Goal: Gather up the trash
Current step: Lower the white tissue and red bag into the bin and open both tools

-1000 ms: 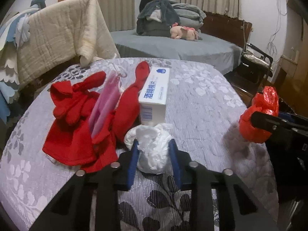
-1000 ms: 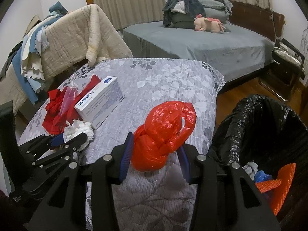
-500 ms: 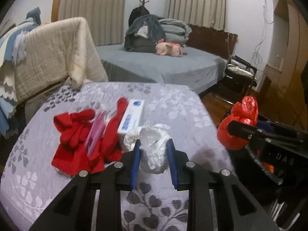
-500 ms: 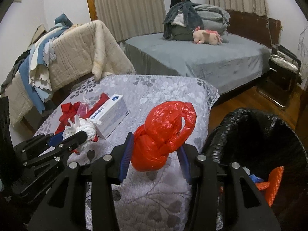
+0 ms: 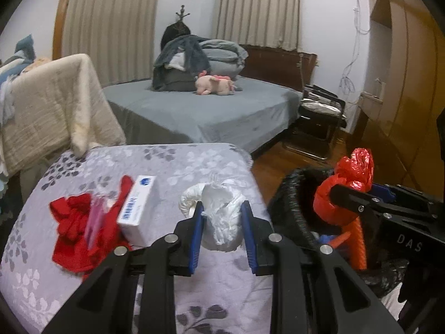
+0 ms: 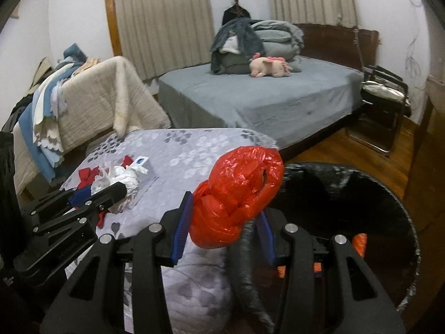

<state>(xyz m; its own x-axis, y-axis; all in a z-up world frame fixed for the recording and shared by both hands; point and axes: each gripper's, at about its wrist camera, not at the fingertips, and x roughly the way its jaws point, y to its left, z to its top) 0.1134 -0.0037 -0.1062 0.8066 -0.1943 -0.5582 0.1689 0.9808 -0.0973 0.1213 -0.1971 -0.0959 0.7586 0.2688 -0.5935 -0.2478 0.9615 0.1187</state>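
My left gripper (image 5: 222,222) is shut on a crumpled white plastic bag (image 5: 221,217), held above the grey floral bed cover (image 5: 172,167) near its right edge. My right gripper (image 6: 226,217) is shut on a knotted red plastic bag (image 6: 239,194), held over the near rim of the black-lined trash bin (image 6: 361,194). In the left wrist view the red plastic bag (image 5: 345,192) hangs over the trash bin (image 5: 292,208) to the right. In the right wrist view the white plastic bag (image 6: 122,183) and the left gripper (image 6: 111,192) are at the left. Orange and blue trash lies in the bin.
A white box (image 5: 139,208) and red garments (image 5: 80,231) lie on the cover at the left. A beige blanket (image 5: 55,105) hangs over a rack behind. A grey bed (image 5: 194,111) with clothes and a pink plush toy (image 5: 214,83) stands beyond; a black chair (image 5: 319,122) at right.
Both grippers have risen and moved right with their bags. The white bag has left the cover beside the box; the red bag now hangs over the bin's rim.
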